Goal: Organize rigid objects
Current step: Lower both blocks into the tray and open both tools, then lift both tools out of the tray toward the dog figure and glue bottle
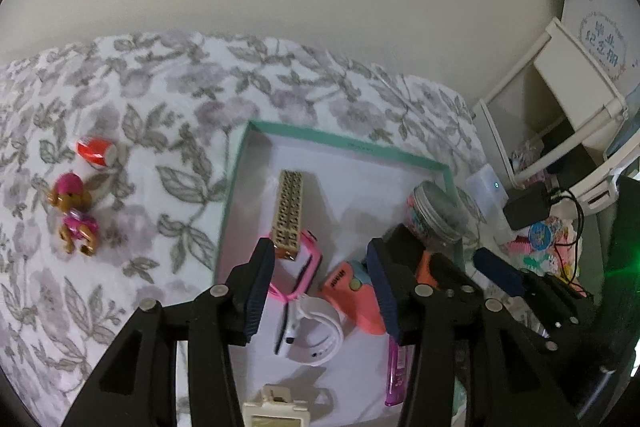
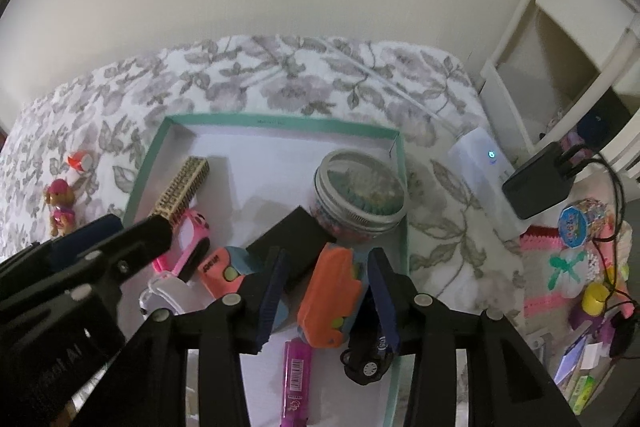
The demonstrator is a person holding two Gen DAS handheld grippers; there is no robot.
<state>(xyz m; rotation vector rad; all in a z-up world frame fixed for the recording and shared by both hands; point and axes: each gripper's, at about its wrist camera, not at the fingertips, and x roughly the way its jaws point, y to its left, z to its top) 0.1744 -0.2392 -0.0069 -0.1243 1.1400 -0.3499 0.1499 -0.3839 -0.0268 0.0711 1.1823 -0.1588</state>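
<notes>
The right gripper (image 2: 326,297) brackets an orange toy car (image 2: 334,291) inside the teal-rimmed box (image 2: 280,121); whether its pads actually pinch the car I cannot tell. To seat it well, lower it flat into the bare white patch ahead, short of the glass jar (image 2: 360,187), then let go. The car is smooth moulded plastic with black wheels. The left gripper (image 1: 320,285) hangs spread, empty, above a white looped band (image 1: 320,331). Far to its left, on the floral bed (image 1: 160,87), lie a glossy pup figure (image 1: 74,213) and a red-white cylinder (image 1: 96,151).
</notes>
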